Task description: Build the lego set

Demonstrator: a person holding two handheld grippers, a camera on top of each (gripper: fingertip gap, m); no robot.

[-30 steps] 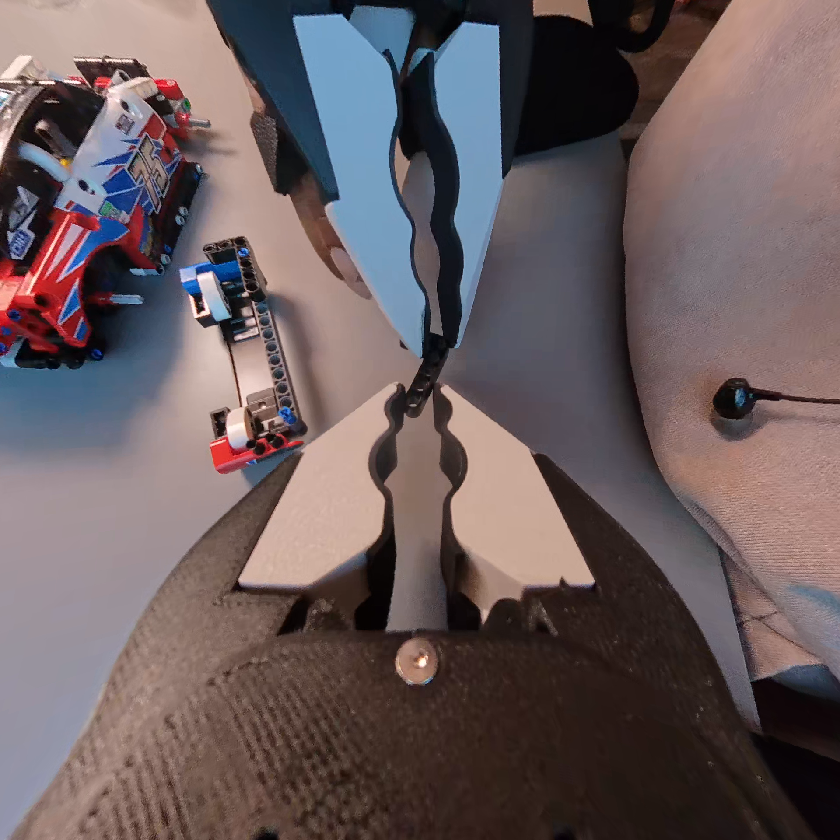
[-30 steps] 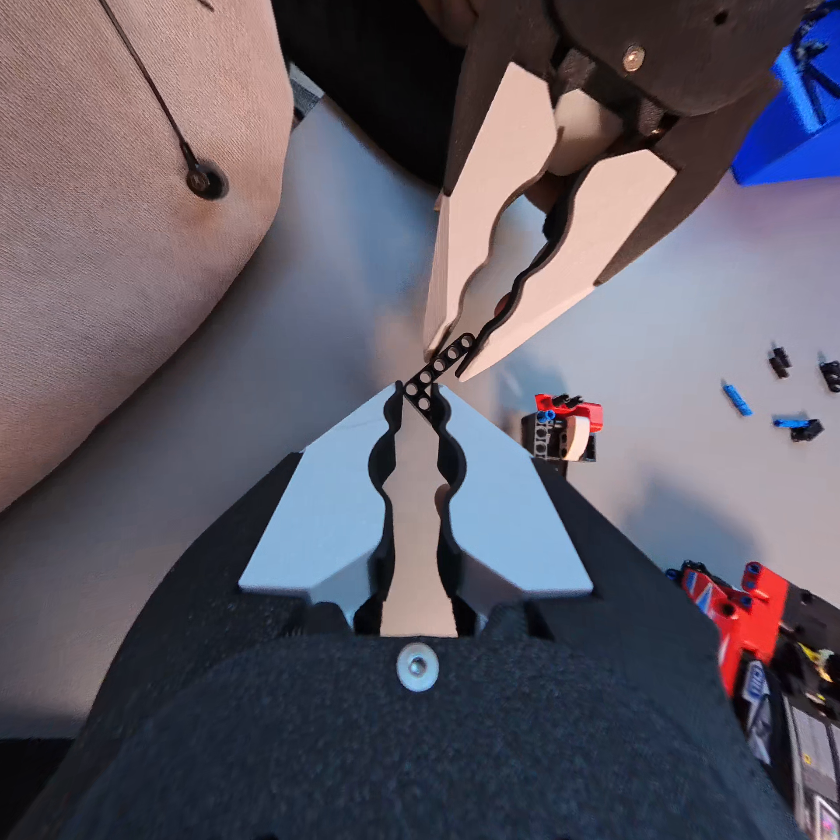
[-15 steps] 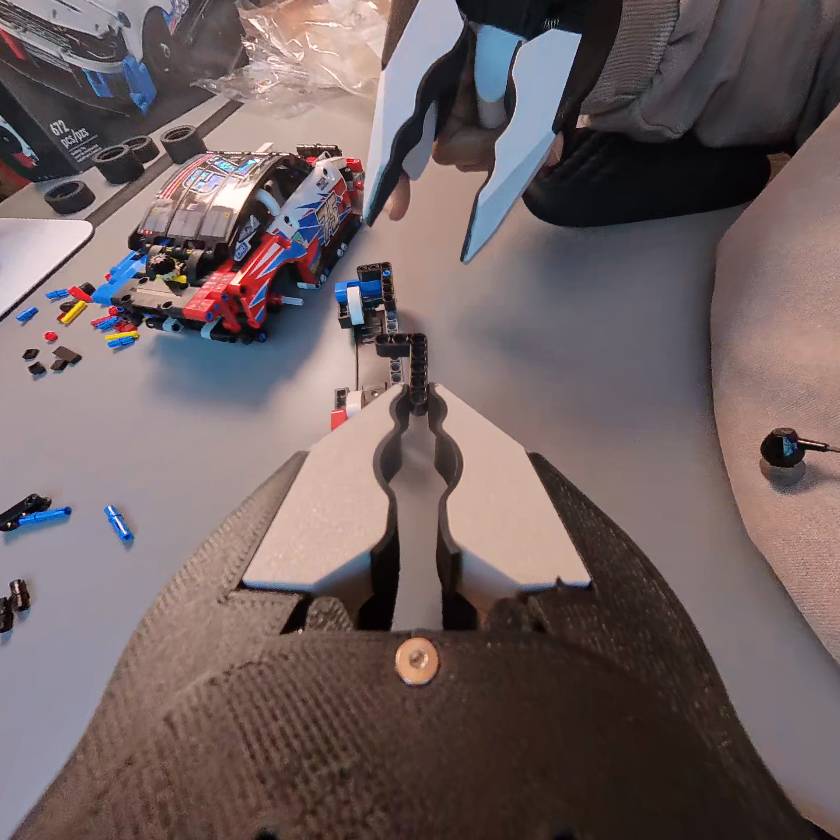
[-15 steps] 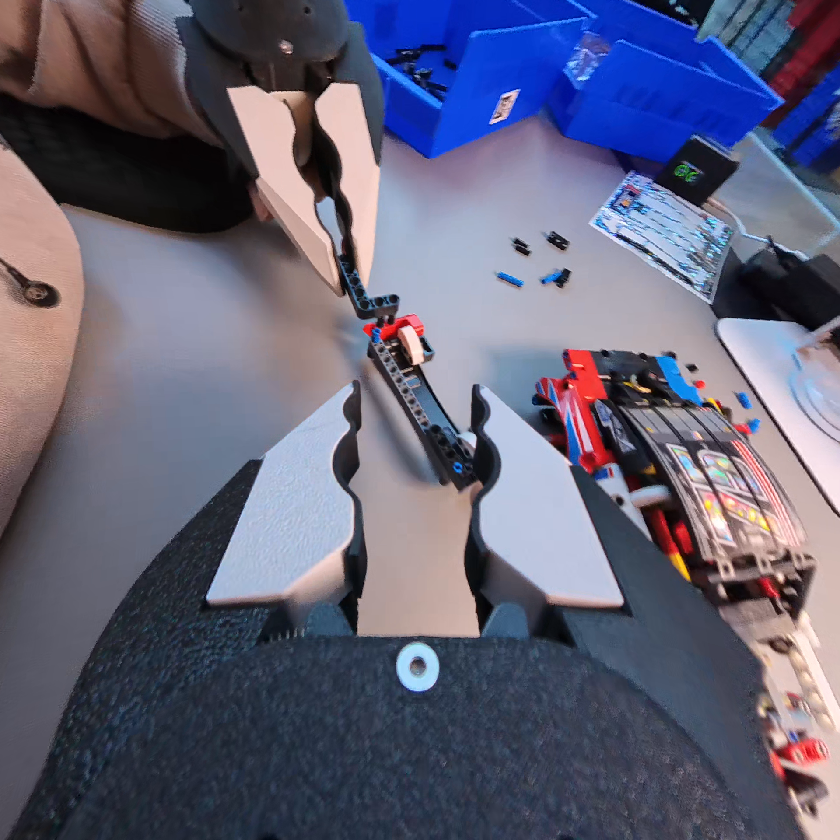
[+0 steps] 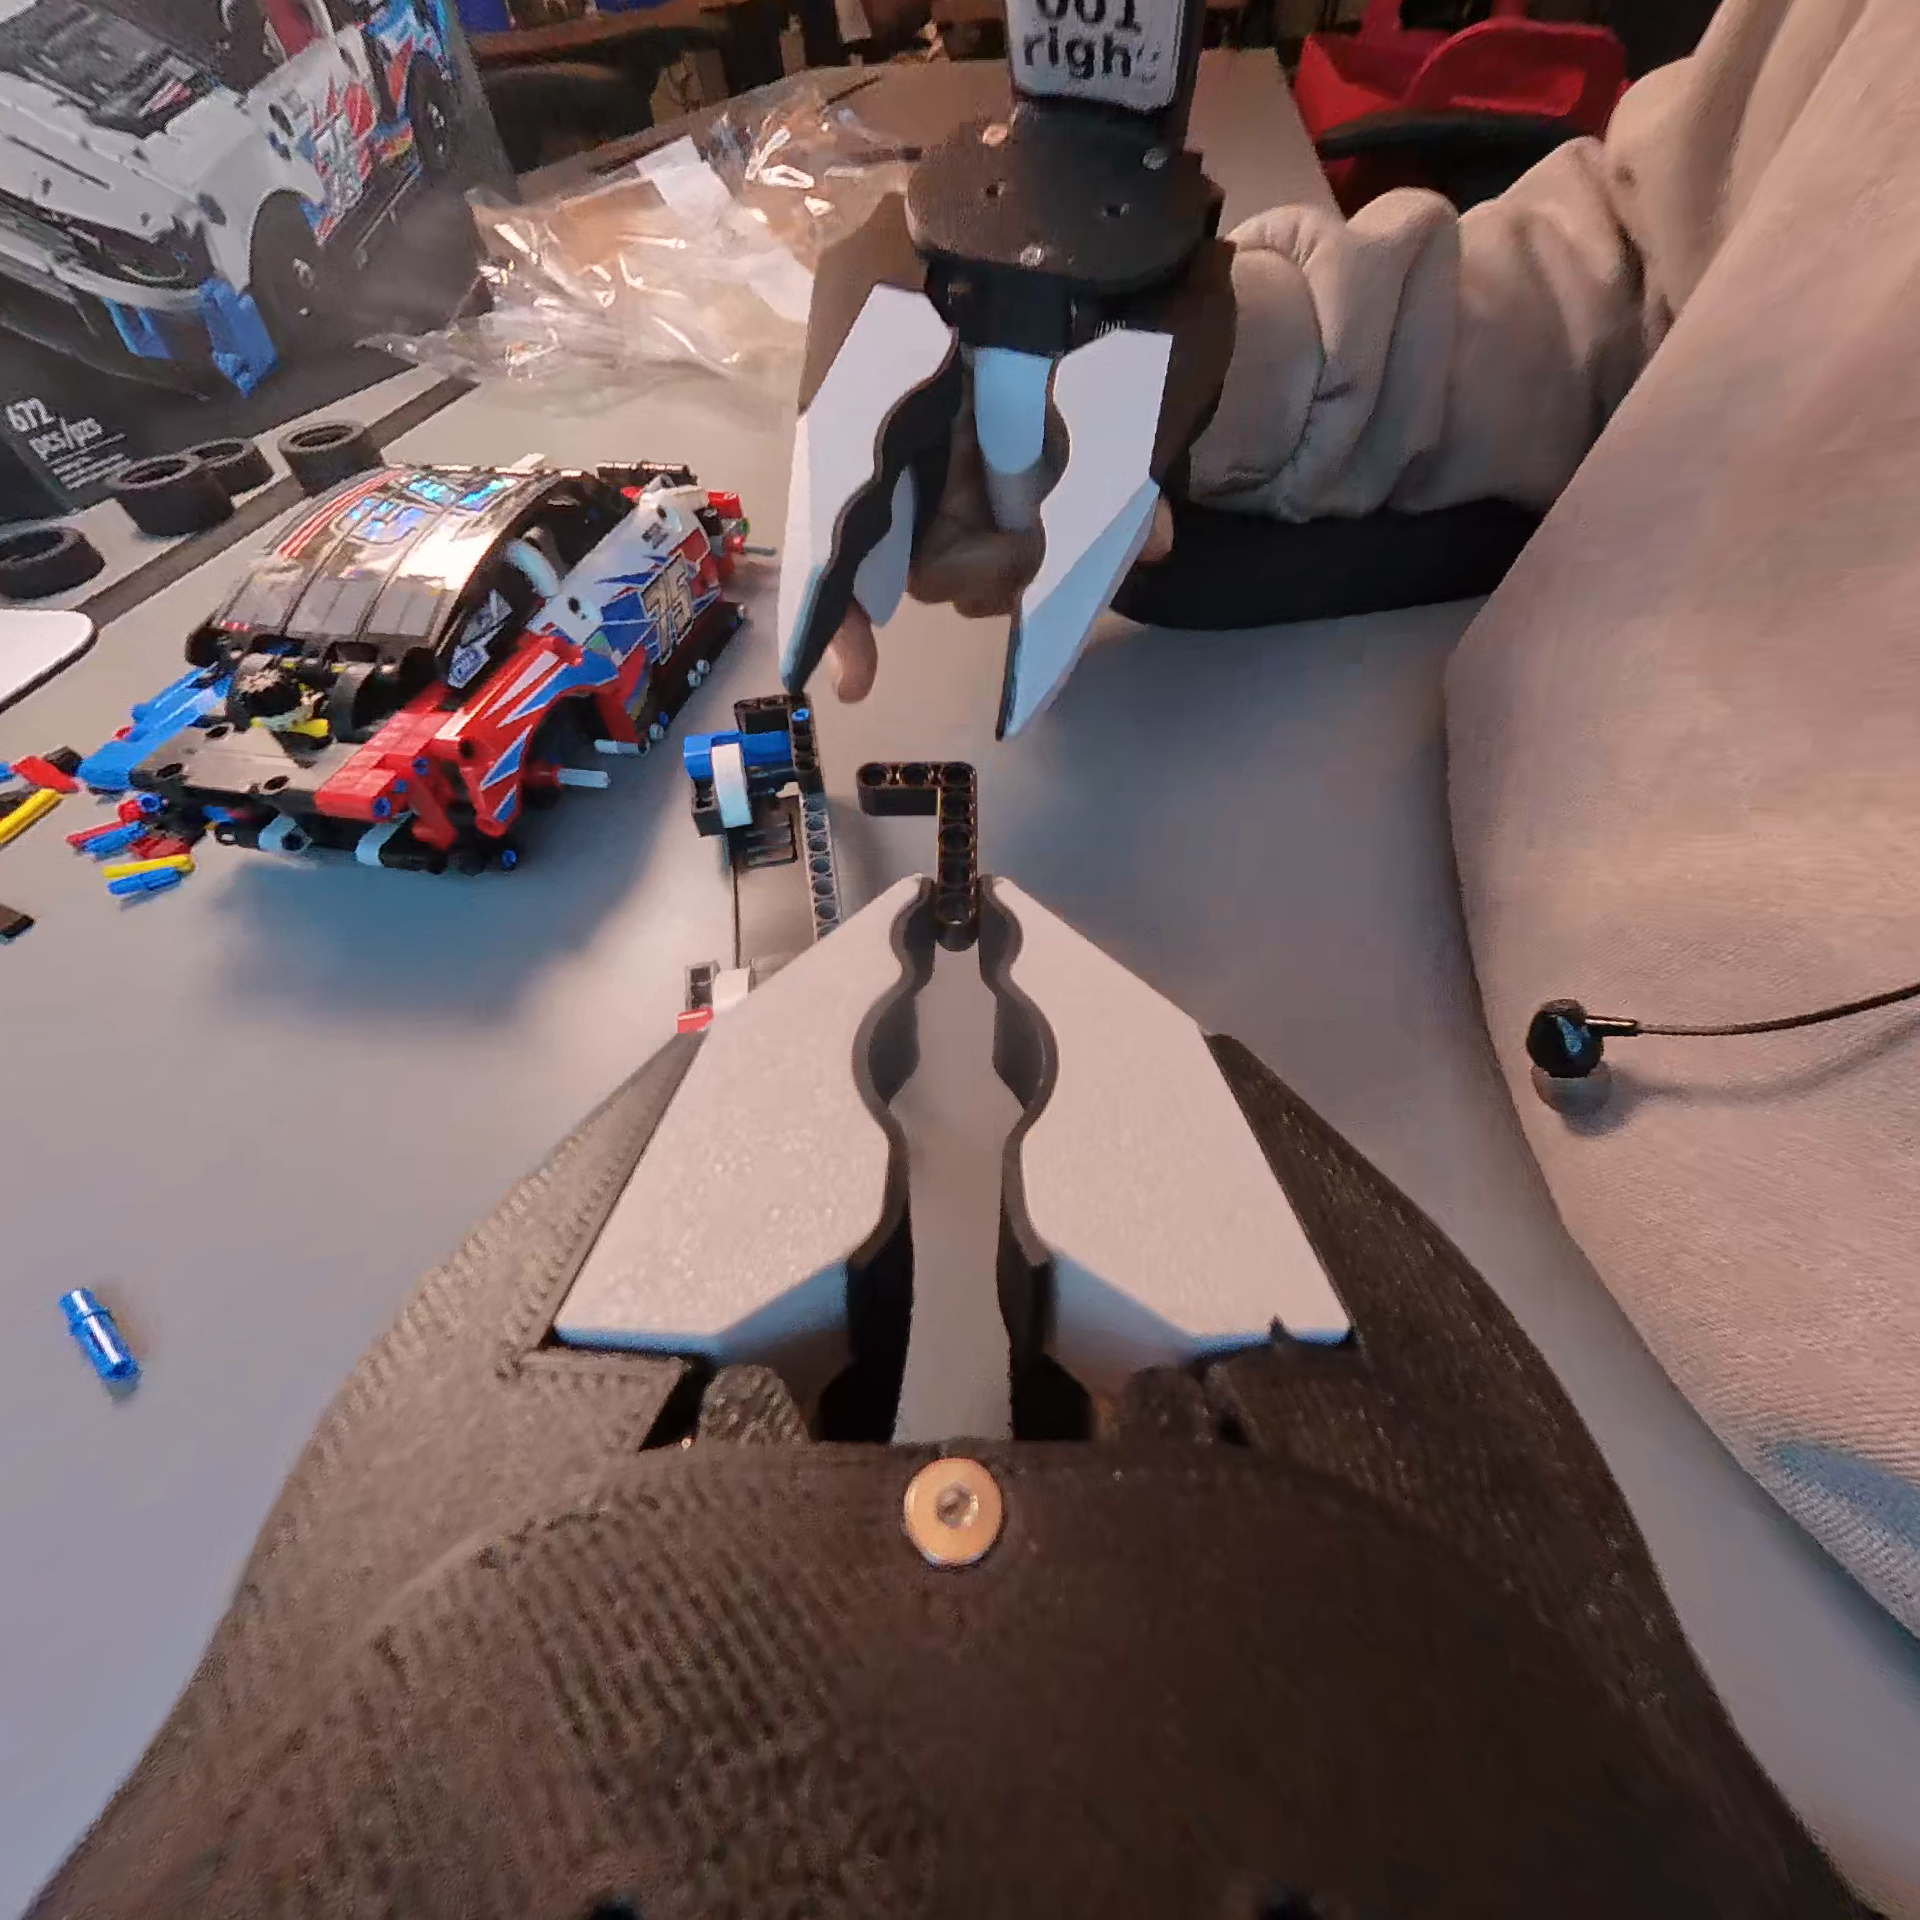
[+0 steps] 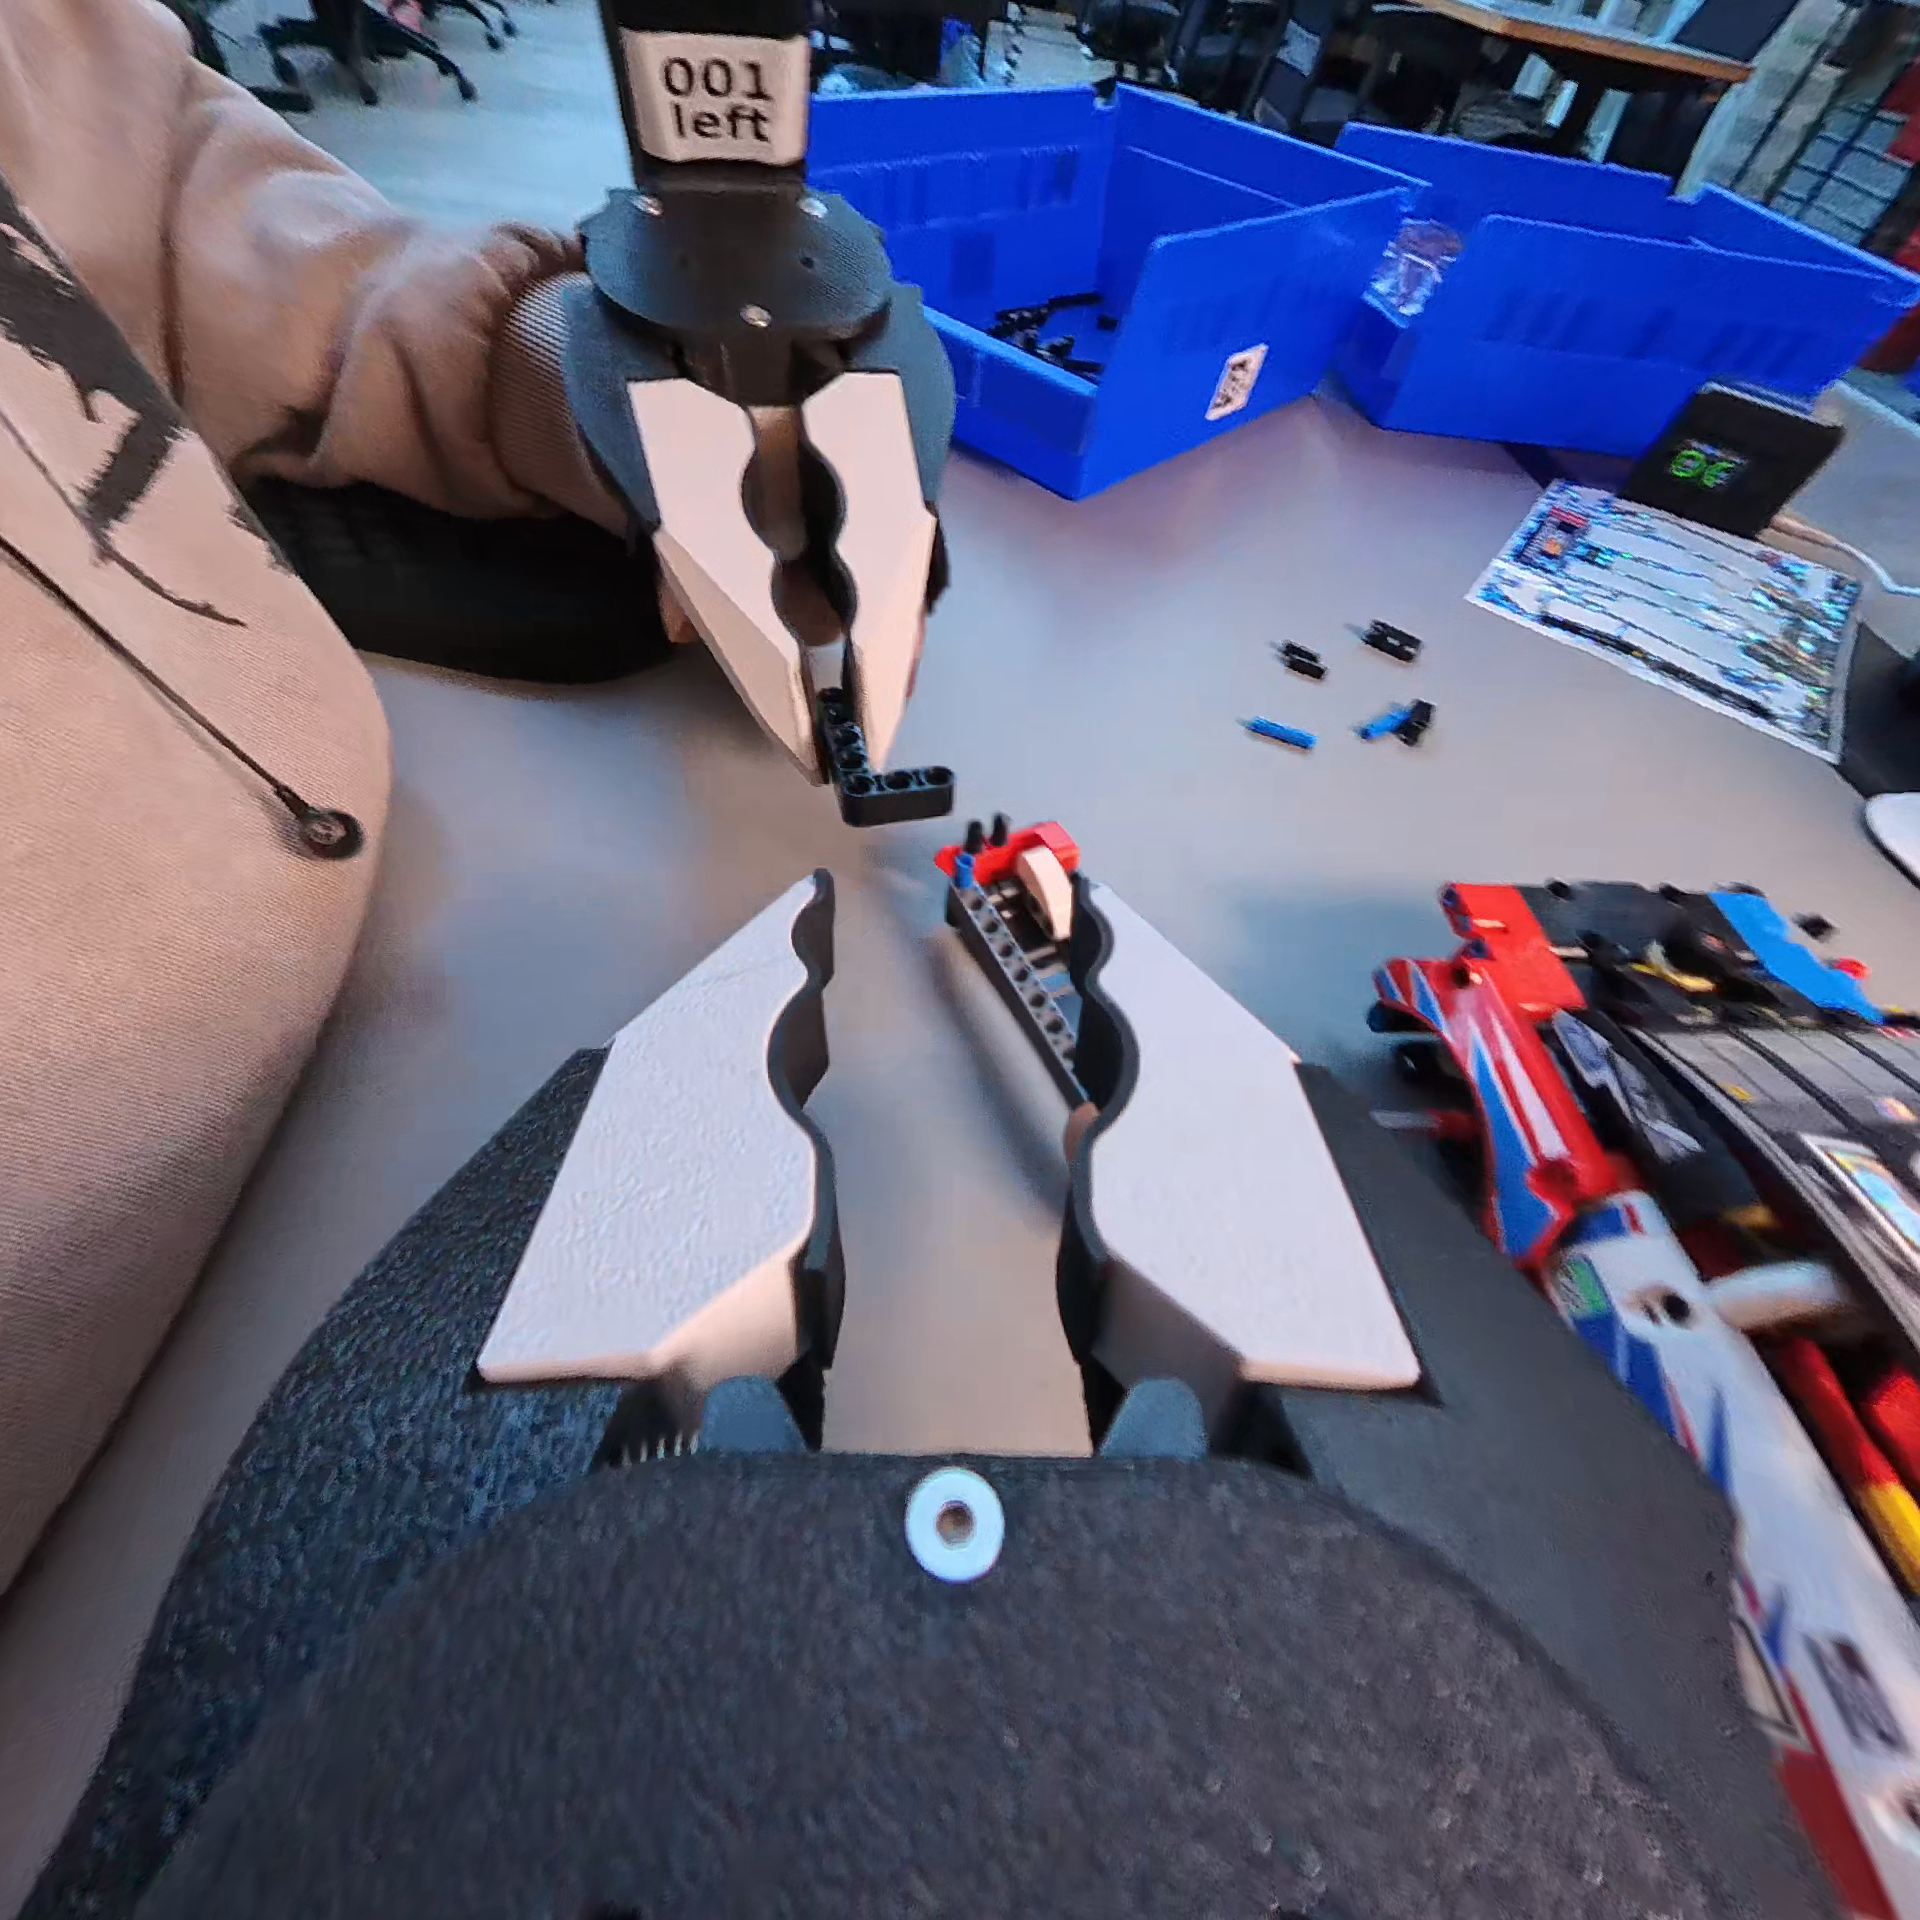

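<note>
While its long leg is pinched between the tips of the left gripper, the black L-shaped beam hangs above the grey table with its short leg turned toward the long black subassembly. That subassembly lies flat on the table just beside the beam, one end carrying a red and white block, the other a blue and white one. The right gripper is spread wide and holds nothing; its right finger stands close beside the subassembly, though contact cannot be judged. Near it sits the red, white and blue race car, partly built. Small blue and black pins are scattered on the table, and a single blue pin lies apart. Farther off are loose black tyres, crumpled clear bags, the set's box, a sticker sheet and blue bins. Behind them the room shows office chairs and other desks.
</note>
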